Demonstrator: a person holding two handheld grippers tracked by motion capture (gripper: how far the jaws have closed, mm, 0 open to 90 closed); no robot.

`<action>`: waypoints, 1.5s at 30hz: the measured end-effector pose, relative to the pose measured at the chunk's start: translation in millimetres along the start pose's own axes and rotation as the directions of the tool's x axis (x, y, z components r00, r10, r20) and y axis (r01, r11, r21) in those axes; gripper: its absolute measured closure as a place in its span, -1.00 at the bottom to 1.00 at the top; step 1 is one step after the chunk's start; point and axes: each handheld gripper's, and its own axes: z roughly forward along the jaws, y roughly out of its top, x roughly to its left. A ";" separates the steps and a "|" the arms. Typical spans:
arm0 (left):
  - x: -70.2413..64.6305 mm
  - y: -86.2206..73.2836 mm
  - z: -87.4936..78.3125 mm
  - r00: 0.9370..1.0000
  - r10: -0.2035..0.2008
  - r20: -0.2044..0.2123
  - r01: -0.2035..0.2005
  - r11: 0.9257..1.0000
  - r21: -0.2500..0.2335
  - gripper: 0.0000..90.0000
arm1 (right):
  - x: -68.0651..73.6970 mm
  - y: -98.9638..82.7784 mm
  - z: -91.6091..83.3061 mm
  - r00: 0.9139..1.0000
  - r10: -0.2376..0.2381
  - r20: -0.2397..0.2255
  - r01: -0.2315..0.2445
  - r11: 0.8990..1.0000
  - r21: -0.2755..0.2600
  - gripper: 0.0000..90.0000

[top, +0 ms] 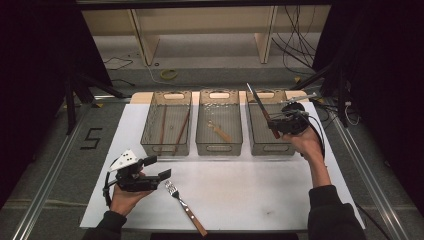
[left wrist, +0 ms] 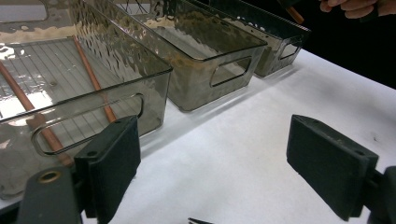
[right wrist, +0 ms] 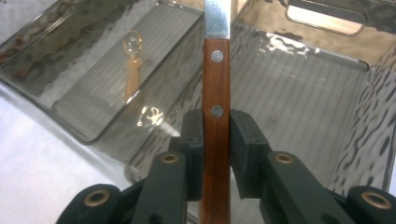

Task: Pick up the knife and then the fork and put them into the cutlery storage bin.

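Note:
A knife (top: pixel 261 109) with a wooden handle (right wrist: pixel 216 126) and steel blade is clamped in my right gripper (top: pixel 280 121), whose jaws press on the handle from both sides above the right-hand bin (top: pixel 270 145). The blade slants up and away over that bin. My left gripper (top: pixel 156 168) rests low at the table's front left, jaws wide apart with nothing between them (left wrist: pixel 212 163). A fork (top: pixel 185 207) with a wooden handle lies on the white sheet just to the right of it.
Three smoky clear bins stand in a row: the left bin (top: pixel 166 145) holds brown chopsticks (left wrist: pixel 93 79), the middle bin (top: pixel 219 146) a wooden spoon (right wrist: pixel 132 65). The white sheet (top: pixel 250 185) covers the table in front of the bins. Cables trail at the back right.

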 end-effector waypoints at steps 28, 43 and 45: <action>0.1 0.0 -0.2 1.000 0.003 0.002 -0.003 1.000 0.003 -0.62 | -10.6 0.1 27.3 0.994 0.053 0.097 -0.063 0.993 0.104 0.70; -0.2 0.0 0.2 1.000 0.002 0.005 -0.002 1.000 0.003 -0.62 | -2.4 2.2 30.0 0.995 0.050 0.086 -0.059 0.992 0.113 0.09; -0.5 0.0 0.5 1.000 0.002 0.007 -0.002 1.000 0.004 -0.62 | -0.1 3.2 26.2 0.996 0.049 0.070 -0.055 0.994 0.090 0.06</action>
